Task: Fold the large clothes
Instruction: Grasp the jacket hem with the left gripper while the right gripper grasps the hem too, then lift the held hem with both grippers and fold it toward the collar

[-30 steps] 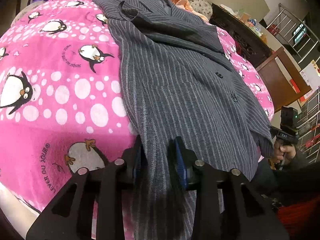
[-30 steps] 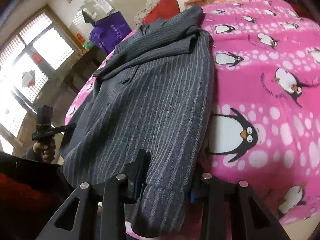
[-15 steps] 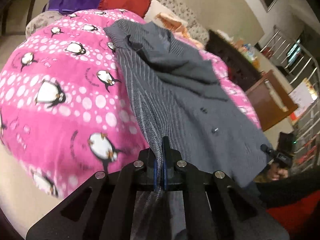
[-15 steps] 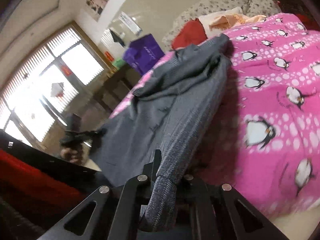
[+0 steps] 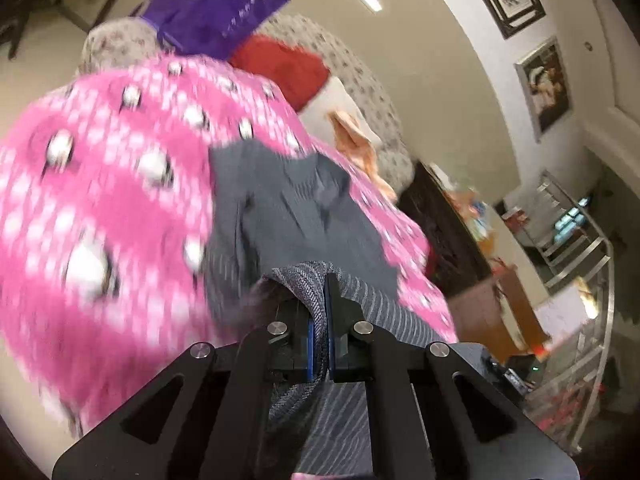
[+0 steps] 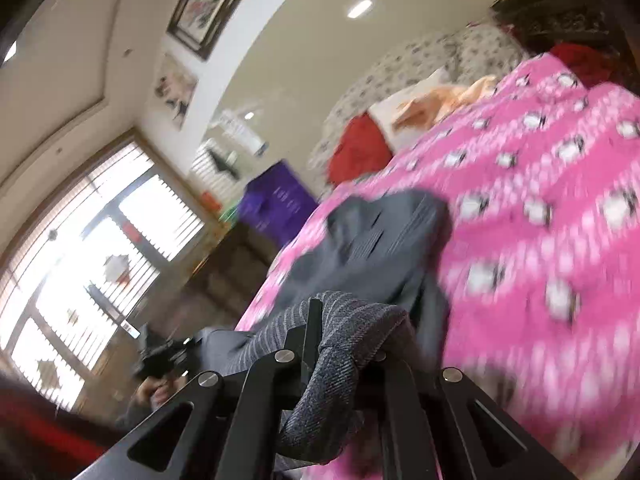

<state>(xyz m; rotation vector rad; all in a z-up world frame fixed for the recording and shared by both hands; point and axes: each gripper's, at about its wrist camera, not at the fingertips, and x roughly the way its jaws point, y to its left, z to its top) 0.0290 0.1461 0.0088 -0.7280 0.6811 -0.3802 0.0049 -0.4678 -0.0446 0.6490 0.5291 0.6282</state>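
Note:
A grey pinstriped jacket [image 5: 280,208] lies on a pink penguin blanket [image 5: 100,200] over a bed. My left gripper [image 5: 319,308] is shut on the jacket's hem, and the cloth bunches between the fingers. My right gripper [image 6: 340,328] is shut on the other hem corner [image 6: 352,320], which drapes over the fingers. Both grippers hold the hem lifted above the bed's near end. The jacket's collar end [image 6: 384,228] still rests on the blanket [image 6: 540,200]. Both views are motion-blurred.
A purple bag [image 5: 216,8], a red cushion [image 5: 288,68] and an orange cloth [image 5: 356,140] lie at the bed's head. A dark cabinet [image 5: 440,224] and metal rack [image 5: 576,248] stand on one side. A window [image 6: 80,260] and the left hand gripper [image 6: 160,356] show in the right wrist view.
Both grippers closed on the jacket's hem and lifted it up and toward the head of the bed. The views tilted up toward the walls.

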